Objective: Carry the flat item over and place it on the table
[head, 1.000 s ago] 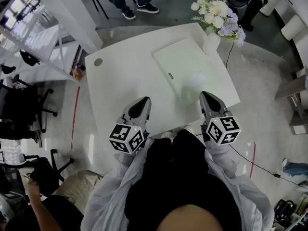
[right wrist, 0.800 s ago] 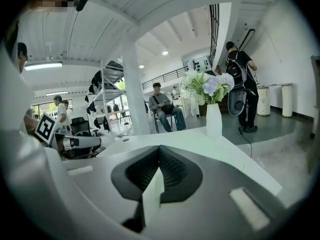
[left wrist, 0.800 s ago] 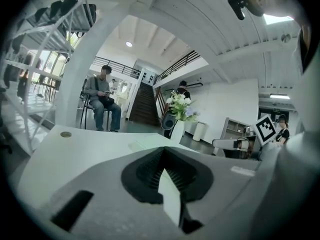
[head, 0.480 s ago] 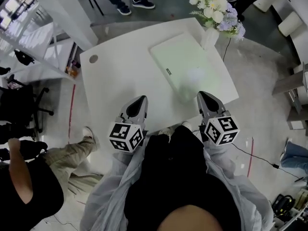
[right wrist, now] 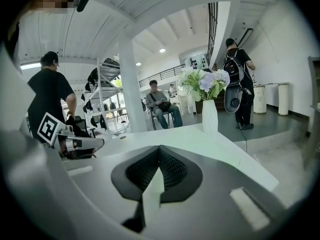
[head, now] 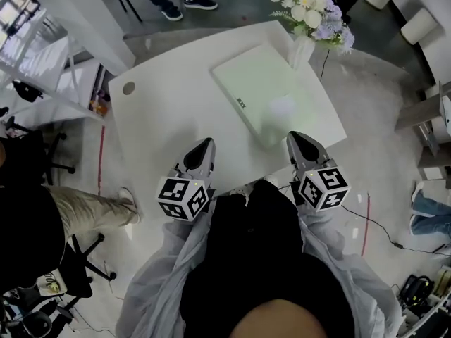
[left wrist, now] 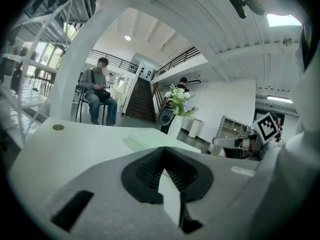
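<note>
While I held both tools over the near edge of the white table [head: 162, 118], my left gripper [head: 202, 148] and right gripper [head: 299, 142] had their jaws pressed together, empty. The pale green flat rectangular slab [head: 261, 90] lay on the table just ahead of the right gripper's tip, and ahead-right of the left gripper.

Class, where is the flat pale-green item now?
Head view: the flat item lies right of centre on the white table, beside the flower vase, ahead of the right gripper.
</note>
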Demonstrator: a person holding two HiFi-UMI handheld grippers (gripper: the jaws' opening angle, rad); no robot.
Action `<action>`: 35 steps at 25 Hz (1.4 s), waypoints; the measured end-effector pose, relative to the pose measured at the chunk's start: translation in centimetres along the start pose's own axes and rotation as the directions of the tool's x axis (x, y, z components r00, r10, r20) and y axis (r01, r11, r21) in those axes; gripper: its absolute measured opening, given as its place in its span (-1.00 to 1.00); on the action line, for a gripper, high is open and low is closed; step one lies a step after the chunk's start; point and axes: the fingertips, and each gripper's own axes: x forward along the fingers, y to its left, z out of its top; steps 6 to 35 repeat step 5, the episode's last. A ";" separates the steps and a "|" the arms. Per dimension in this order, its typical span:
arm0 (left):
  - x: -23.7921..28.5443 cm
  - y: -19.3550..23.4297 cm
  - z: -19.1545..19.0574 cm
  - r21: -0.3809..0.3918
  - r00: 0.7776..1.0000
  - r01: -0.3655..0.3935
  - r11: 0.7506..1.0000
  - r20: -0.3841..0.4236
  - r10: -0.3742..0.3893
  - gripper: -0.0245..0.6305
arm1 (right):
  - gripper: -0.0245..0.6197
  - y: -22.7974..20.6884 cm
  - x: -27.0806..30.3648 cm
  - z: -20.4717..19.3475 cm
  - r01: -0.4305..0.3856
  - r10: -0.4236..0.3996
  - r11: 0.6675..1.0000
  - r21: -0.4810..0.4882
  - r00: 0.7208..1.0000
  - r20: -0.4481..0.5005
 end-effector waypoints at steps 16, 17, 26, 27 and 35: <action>0.4 0.1 -0.1 -0.008 1.000 0.008 1.000 -0.006 -0.008 -0.93 | -0.90 0.1 0.4 -0.1 -0.004 0.004 1.000 0.002 1.000 -0.006; 0.4 0.1 -0.1 -0.008 1.000 0.008 1.000 -0.006 -0.008 -0.93 | -0.90 0.1 0.4 -0.1 -0.004 0.004 1.000 0.002 1.000 -0.006; 0.4 0.1 -0.1 -0.008 1.000 0.008 1.000 -0.006 -0.008 -0.93 | -0.90 0.1 0.4 -0.1 -0.004 0.004 1.000 0.002 1.000 -0.006; 0.4 0.1 -0.1 -0.008 1.000 0.008 1.000 -0.006 -0.008 -0.93 | -0.90 0.1 0.4 -0.1 -0.004 0.004 1.000 0.002 1.000 -0.006; 0.4 0.1 -0.1 -0.008 1.000 0.008 1.000 -0.006 -0.008 -0.93 | -0.90 0.1 0.4 -0.1 -0.004 0.004 1.000 0.002 1.000 -0.006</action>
